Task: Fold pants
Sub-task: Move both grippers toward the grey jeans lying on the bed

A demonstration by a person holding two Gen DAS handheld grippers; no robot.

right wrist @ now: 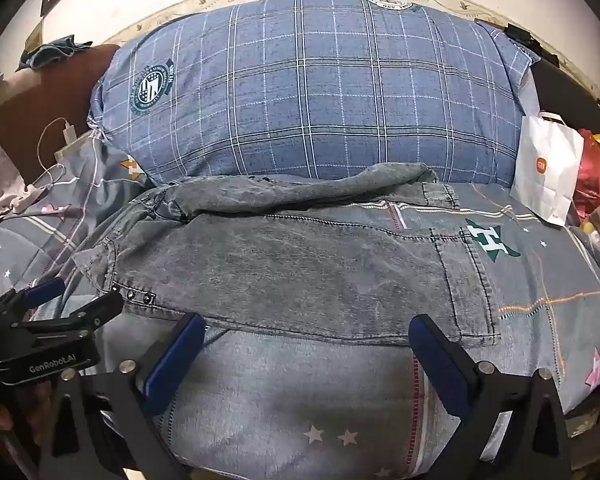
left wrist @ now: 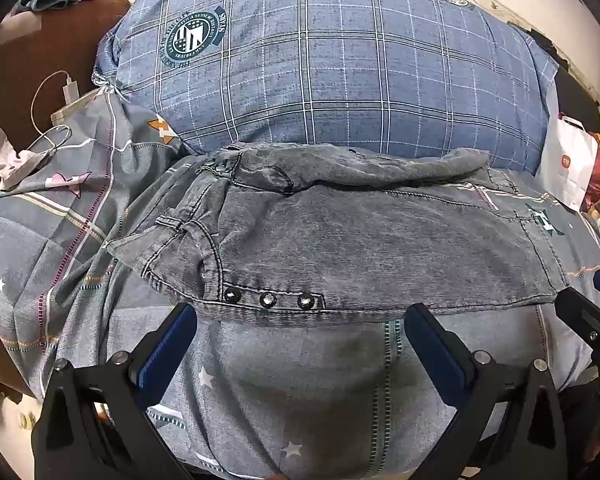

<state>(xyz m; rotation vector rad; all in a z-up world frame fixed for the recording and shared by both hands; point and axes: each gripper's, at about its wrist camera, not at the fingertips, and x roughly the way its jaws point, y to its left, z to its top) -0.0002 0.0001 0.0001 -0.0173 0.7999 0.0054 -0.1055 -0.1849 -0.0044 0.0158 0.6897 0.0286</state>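
Left wrist view: the left gripper [left wrist: 300, 320] is spread wide with nothing between its fingers, tips just short of the near edge of the grey denim pants [left wrist: 340, 248], which lie across the star-print bedspread [left wrist: 300, 392] before a blue plaid pillow [left wrist: 320, 64]. Right wrist view: the right gripper [right wrist: 306, 330] is likewise spread and empty at the pants' [right wrist: 300, 272] near edge, by the hem; the left gripper [right wrist: 56, 300] shows at the left, and a white paper bag [right wrist: 548, 168] stands at the right.
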